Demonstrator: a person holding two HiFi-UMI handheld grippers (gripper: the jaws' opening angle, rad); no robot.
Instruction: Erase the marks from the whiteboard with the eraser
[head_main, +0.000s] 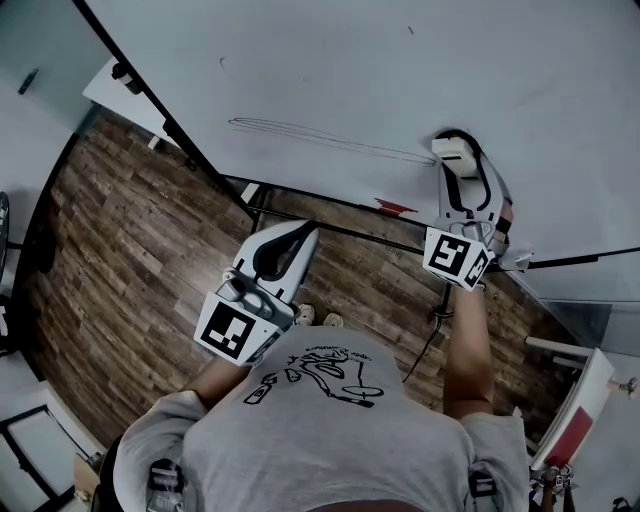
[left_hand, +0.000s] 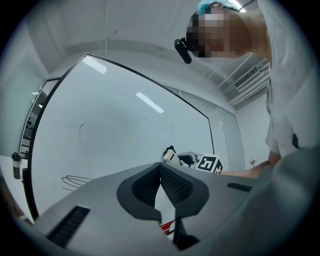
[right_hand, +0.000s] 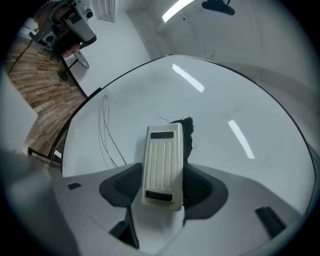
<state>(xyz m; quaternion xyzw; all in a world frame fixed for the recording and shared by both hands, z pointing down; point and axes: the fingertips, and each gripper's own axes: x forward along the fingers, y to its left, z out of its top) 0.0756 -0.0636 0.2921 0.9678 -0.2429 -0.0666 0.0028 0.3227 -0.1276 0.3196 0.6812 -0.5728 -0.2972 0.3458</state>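
I had the right gripper (right_hand: 162, 189) clamped on the eraser (right_hand: 161, 162) against the whiteboard (right_hand: 240, 100) near thin marks (head_main: 330, 138) (left gripper (left_hand: 160, 172) closed, empty).

No legible words or numbers anywhere. Black-and-white square marker (head_main: 228, 330) on the left gripper (head_main: 303, 235), a coded pattern, not lettering; a second marker (head_main: 452, 254) on the right gripper (head_main: 455, 152). Line drawing on the grey shirt (head_main: 325, 372), with an arc of small lettering above it, too small to read. Red label (head_main: 395, 206) below the whiteboard (head_main: 330, 60), print unreadable. Dark strips at both ends of the eraser (right_hand: 161, 167), too blurred to tell any print.
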